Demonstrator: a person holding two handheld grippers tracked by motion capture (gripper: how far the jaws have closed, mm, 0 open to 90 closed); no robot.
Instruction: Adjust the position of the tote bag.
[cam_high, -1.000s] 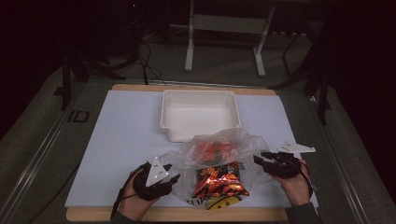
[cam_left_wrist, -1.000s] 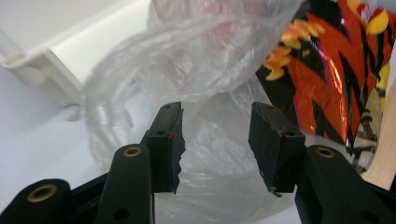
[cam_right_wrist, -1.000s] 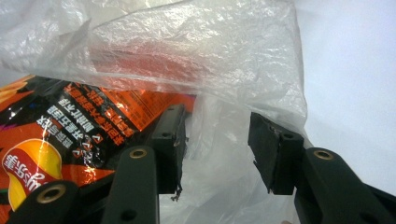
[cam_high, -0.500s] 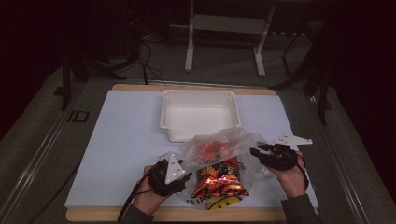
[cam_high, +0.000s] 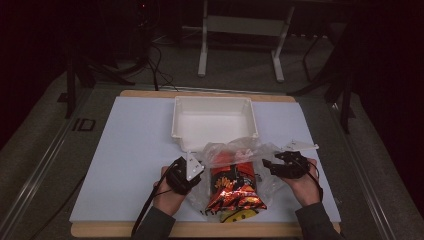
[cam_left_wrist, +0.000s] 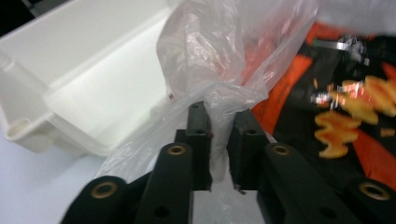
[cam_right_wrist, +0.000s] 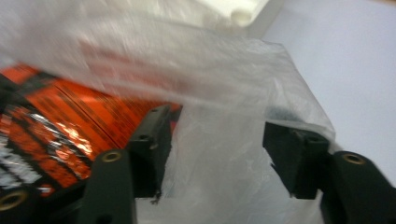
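Observation:
An orange and black chips bag (cam_high: 232, 187) lies near the table's front edge, partly inside a clear plastic bag (cam_high: 235, 150). My left gripper (cam_high: 200, 166) is at the plastic bag's left edge. In the left gripper view its jaws have just been closing and my left gripper (cam_left_wrist: 219, 119) pinches a bunched fold of the plastic bag (cam_left_wrist: 224, 46), with the chips bag (cam_left_wrist: 336, 93) beyond it. My right gripper (cam_high: 267, 167) is at the bag's right side. Its jaws have just been opening; my right gripper (cam_right_wrist: 224, 121) stands wide, with loose film of the plastic bag (cam_right_wrist: 224, 70) between the pads and the chips bag (cam_right_wrist: 56, 116) at its left.
An empty white tray (cam_high: 215, 134) stands just behind the bags at the table's middle back, seen close in the left gripper view as the tray (cam_left_wrist: 28, 130). The white mat (cam_high: 135, 150) covers the table, with a wooden edge at front. Dark stands and cables are behind.
My left hand moved right and away from the front edge to the bag, and its jaws shut on the plastic. My right hand shifted slightly left and its jaws opened.

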